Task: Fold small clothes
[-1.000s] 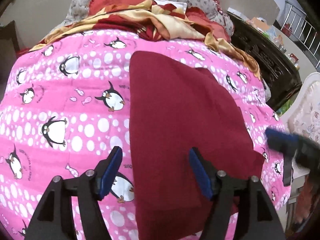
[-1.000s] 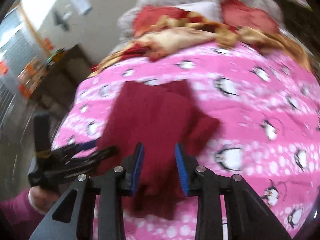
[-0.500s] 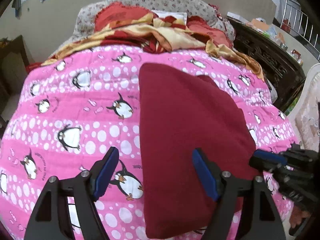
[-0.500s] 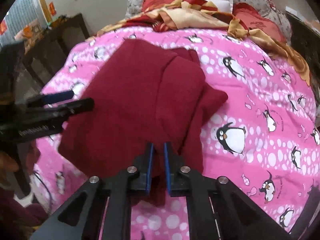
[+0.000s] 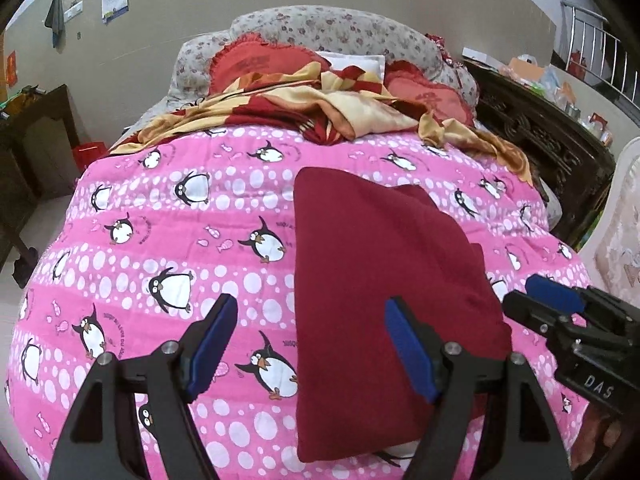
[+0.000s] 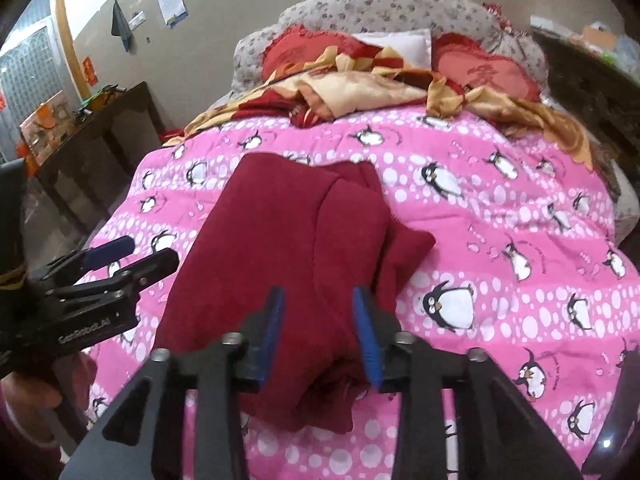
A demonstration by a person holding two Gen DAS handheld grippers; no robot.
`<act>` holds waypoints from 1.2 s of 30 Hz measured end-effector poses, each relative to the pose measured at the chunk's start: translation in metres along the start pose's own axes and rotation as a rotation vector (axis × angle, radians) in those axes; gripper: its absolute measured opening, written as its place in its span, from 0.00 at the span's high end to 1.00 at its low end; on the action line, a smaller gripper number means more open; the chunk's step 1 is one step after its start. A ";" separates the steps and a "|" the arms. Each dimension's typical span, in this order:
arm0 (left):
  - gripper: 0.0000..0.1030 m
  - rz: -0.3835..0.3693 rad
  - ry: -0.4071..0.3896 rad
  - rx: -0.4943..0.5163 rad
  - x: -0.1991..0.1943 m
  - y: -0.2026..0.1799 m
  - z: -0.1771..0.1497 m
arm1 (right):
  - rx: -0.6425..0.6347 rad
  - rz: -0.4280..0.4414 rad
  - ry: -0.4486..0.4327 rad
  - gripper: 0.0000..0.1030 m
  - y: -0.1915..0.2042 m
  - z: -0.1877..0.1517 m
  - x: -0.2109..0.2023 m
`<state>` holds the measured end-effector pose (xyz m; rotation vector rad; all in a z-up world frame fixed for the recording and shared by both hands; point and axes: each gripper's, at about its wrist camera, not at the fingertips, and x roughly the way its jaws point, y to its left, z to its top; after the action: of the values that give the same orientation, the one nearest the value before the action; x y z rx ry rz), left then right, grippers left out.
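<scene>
- Both my left gripper (image 5: 308,344) and right gripper (image 6: 320,332) have jaws apart, holding nothing.
- The folded red garment (image 5: 380,264) overhangs the bed (image 5: 160,240) edge; a nudge could slide it off.

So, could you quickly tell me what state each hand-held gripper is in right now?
Left hand-held gripper: open, holding nothing, above the dark red garment.
Right hand-held gripper: open, holding nothing.

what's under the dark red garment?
The dark red garment lies folded on the pink penguin quilt, which shows all around it. A lower flap of the same cloth pokes out on its right side. Anything else beneath is covered.
</scene>
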<state>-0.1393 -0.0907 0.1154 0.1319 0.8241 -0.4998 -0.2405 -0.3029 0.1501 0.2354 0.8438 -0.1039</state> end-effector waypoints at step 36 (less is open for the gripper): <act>0.23 0.013 -0.021 -0.009 0.005 -0.002 -0.003 | 0.031 -0.050 0.031 0.52 -0.003 0.004 0.016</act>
<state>-0.1395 -0.0929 0.1099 0.1235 0.8047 -0.4846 -0.2271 -0.3064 0.1404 0.2459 0.8799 -0.1609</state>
